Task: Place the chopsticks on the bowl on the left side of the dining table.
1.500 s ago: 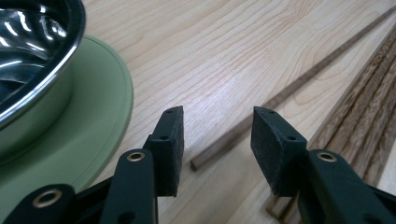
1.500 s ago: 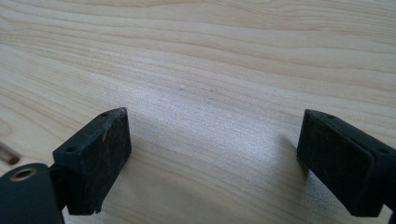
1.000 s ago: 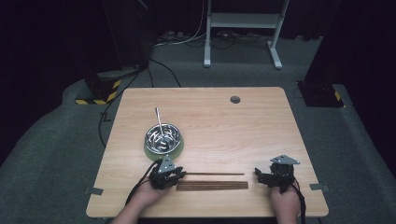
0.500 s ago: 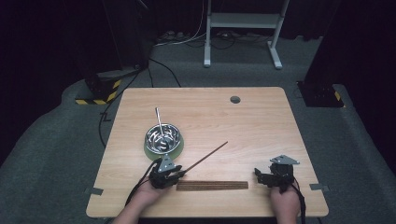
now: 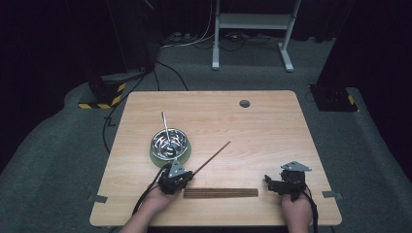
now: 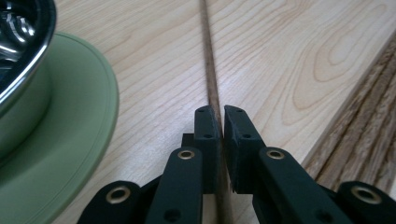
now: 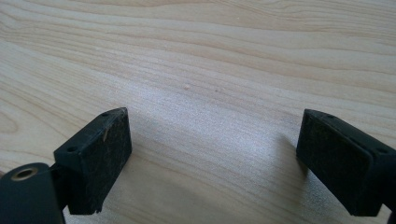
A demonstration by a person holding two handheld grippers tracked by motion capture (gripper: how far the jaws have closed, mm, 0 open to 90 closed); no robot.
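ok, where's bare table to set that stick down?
Free: the far half beyond the bowl, up to the hole, and the right middle above the right tool. Crowded: the near edge, with the stick bundle between the tools, and the left tool holding the stick by the bowl.

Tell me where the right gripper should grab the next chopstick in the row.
Probably its right end: the row of chopsticks lies flat, left to right, that end nearest the open right gripper. Come from above, jaws across the thin stick.

bowl (image 6: pixel 18 56) — cut off at left edge | stick (image 6: pixel 211 70) — near end hidden between jaws
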